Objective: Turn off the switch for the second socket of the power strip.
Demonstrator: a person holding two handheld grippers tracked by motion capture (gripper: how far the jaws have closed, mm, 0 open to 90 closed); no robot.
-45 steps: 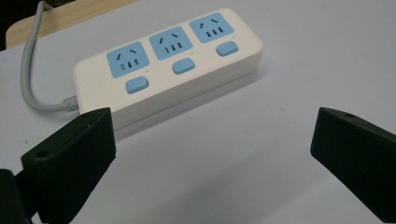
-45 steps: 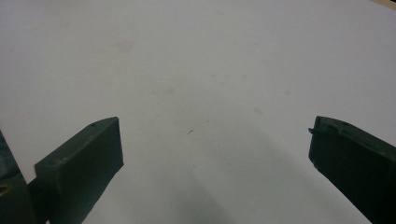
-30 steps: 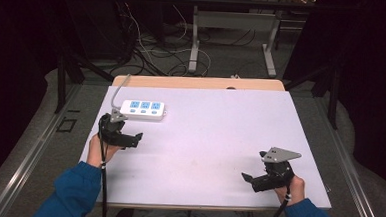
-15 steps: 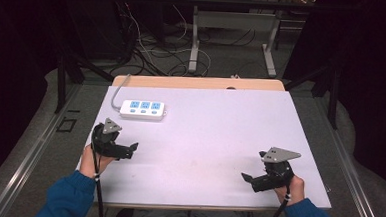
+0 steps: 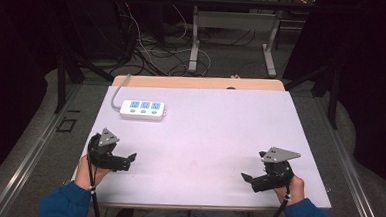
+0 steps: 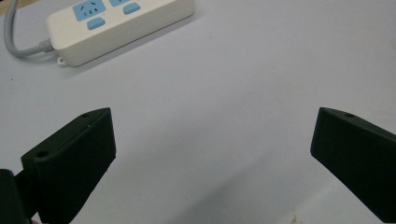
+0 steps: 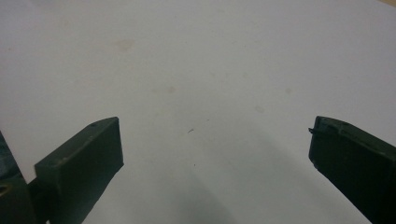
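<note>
- At the near left corner of the surface [image 5: 204,134], the left gripper [image 5: 123,161] sits low in the person's hand, jaws spread wide and holding nothing.
- Beyond it, toward the far left, a white power strip [image 5: 142,110] with blue sockets lies flat, its grey cord [image 5: 115,92] trailing off the far edge.
- The surface is a smooth, pale sheet with faint stains over a wooden top; cables litter the dark floor behind.
- At the near right, the right gripper [image 5: 251,181] is also wide open and empty.
</note>
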